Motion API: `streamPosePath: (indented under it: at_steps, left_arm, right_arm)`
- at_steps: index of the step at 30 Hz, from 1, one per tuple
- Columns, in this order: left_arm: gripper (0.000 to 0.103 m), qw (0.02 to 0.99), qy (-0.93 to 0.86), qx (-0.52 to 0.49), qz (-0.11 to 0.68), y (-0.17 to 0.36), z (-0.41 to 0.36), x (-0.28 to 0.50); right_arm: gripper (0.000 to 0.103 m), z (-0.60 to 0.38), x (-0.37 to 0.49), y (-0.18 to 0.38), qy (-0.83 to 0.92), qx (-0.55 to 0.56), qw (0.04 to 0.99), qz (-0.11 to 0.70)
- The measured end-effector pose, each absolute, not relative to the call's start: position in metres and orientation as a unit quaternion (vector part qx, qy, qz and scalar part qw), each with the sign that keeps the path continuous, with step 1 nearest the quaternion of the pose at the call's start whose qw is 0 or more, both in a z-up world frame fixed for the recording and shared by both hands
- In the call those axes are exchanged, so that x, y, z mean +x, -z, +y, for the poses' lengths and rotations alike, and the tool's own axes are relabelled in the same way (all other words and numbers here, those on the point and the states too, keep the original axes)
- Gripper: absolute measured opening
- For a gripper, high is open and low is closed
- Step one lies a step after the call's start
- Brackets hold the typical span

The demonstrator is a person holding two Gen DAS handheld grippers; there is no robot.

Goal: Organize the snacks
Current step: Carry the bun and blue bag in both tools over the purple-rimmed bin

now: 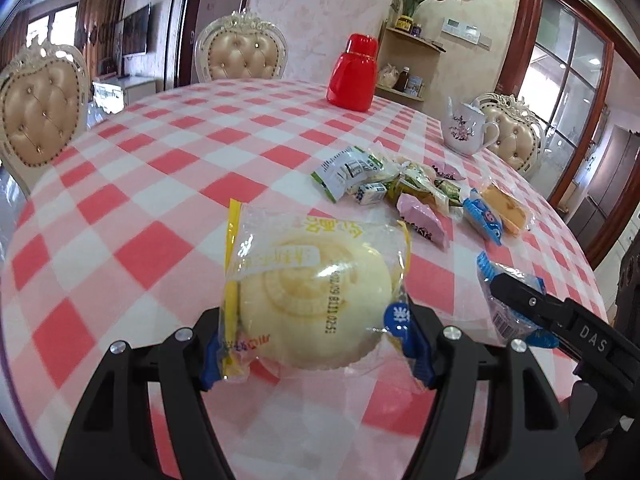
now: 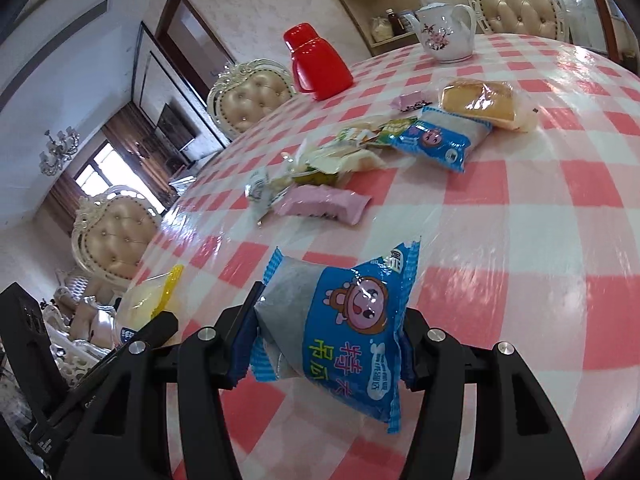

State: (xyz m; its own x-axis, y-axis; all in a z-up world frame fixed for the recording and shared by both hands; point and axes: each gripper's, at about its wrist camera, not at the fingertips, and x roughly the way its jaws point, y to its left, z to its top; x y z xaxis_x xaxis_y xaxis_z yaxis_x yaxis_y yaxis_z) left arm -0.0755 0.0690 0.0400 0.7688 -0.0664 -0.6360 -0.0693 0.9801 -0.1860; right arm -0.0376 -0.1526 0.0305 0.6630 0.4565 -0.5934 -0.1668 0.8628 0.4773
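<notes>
Left tongs (image 1: 316,344) pinch the round yellow bun pack (image 1: 316,288) by both side edges, held off the tabletop (image 1: 140,184). Right tongs (image 2: 324,344) pinch the blue cartoon pack (image 2: 340,328) w/ pads on its sides, also lifted clear. Loose snack pile (image 1: 404,196) lies further out at 1 o'clock in left view, red flask (image 1: 352,72) & teapot (image 1: 468,128) beyond. To do this well: keep both grips steady w/o crushing the bun, carry low & level, set like w/ like, apart from the pile
</notes>
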Motion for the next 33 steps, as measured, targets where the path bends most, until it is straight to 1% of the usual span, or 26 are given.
streamPosePath:
  at_steps: [10,16,28,33]
  left_arm:
    - [0.070,0.937,-0.024,-0.060,0.343,-0.052,0.091,-0.130]
    - [0.070,0.936,-0.043,-0.054,0.346,-0.055,0.117,-0.166]
    - [0.071,0.927,-0.071,-0.040,0.366,-0.055,0.171,-0.211]
    - [0.071,0.922,-0.101,-0.034,0.373,-0.058,0.209,-0.230]
  right_arm:
    - [0.055,-0.130,-0.065,-0.030,-0.225,0.193,0.877,0.379]
    - [0.055,-0.108,-0.082,-0.030,-0.254,0.177,0.869,0.385]
    - [0.055,-0.030,-0.114,-0.033,-0.340,0.121,0.844,0.396]
    - [0.055,0.010,-0.129,-0.034,-0.376,0.094,0.830,0.402]
